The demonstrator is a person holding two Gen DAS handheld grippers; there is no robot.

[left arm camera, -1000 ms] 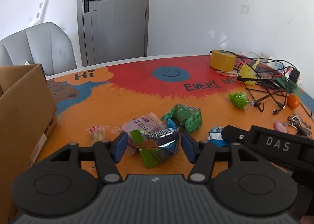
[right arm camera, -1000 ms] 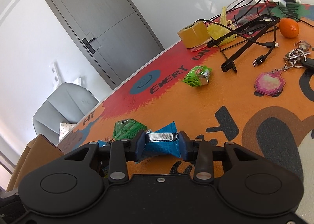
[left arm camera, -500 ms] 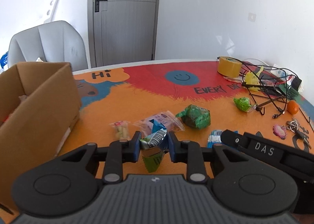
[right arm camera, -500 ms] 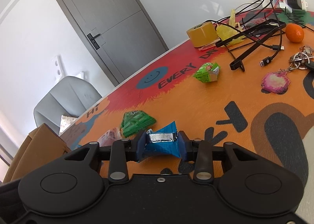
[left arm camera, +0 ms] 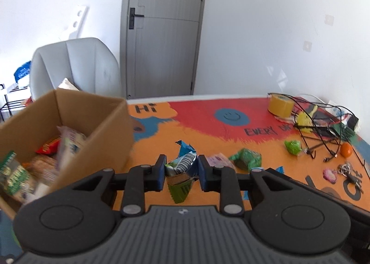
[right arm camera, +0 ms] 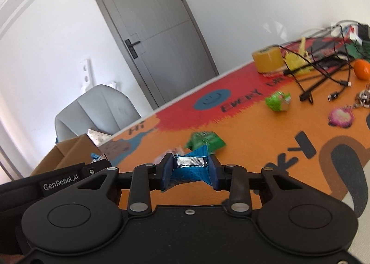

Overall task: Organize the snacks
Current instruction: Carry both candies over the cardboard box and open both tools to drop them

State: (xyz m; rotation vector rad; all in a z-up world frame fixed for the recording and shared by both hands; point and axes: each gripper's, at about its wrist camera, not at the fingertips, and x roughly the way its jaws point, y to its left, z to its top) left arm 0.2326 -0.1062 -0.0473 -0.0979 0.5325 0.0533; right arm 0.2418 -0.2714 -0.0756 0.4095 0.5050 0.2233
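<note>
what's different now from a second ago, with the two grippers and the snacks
The left gripper closed on the green and striped packet, which lay loose between its open jaws, and lifted it toward the cardboard box, whose inside now shows. The right gripper kept its hold on the blue packet and raised it too. The green pouch, tape roll and orange stayed put on the table.
</note>
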